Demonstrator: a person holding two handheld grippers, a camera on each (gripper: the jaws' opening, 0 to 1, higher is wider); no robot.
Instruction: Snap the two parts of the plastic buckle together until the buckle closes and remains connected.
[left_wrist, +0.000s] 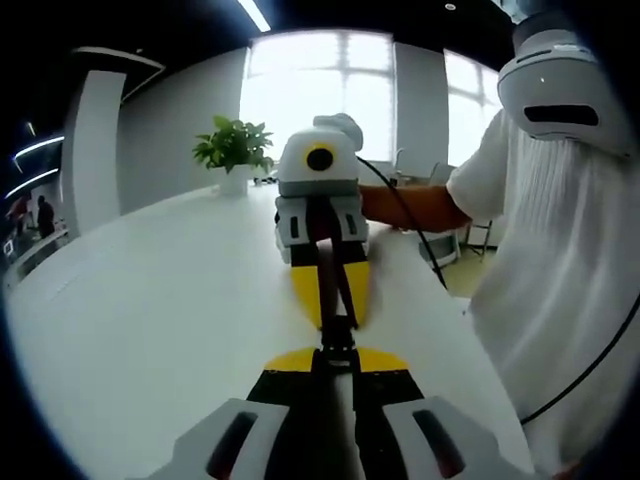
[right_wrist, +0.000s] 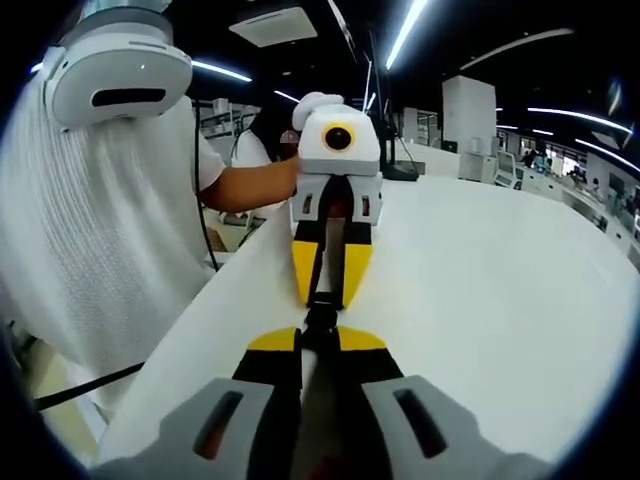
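The buckle (left_wrist: 338, 335) hangs between my two grippers above the white worktop (left_wrist: 150, 300), a small dark piece with its strap (left_wrist: 330, 270) running up toward the opposite gripper. In the left gripper view my left gripper (left_wrist: 336, 362) has its yellow-tipped fingers (left_wrist: 290, 360) closed together on the near end of the buckle, and the right gripper (left_wrist: 335, 300) faces me, clamped on the strap side. The right gripper view mirrors this: the buckle (right_wrist: 318, 318) sits just ahead of my right gripper (right_wrist: 318, 340), whose fingers are pressed shut on it, with the left gripper (right_wrist: 330, 290) opposite.

I cannot tell whether the two halves have already latched; the joint is too small and dark. To finish well I judge I should keep both grippers in one straight line, push squarely toward each other without twisting, then ease a slight pull to test the catch.

A potted plant (left_wrist: 235, 150) stands well away at the far end of the worktop. A person in a white shirt (left_wrist: 560, 300) stands beside the edge, and a black cable (left_wrist: 410, 225) trails near the right gripper; none of it blocks the push.
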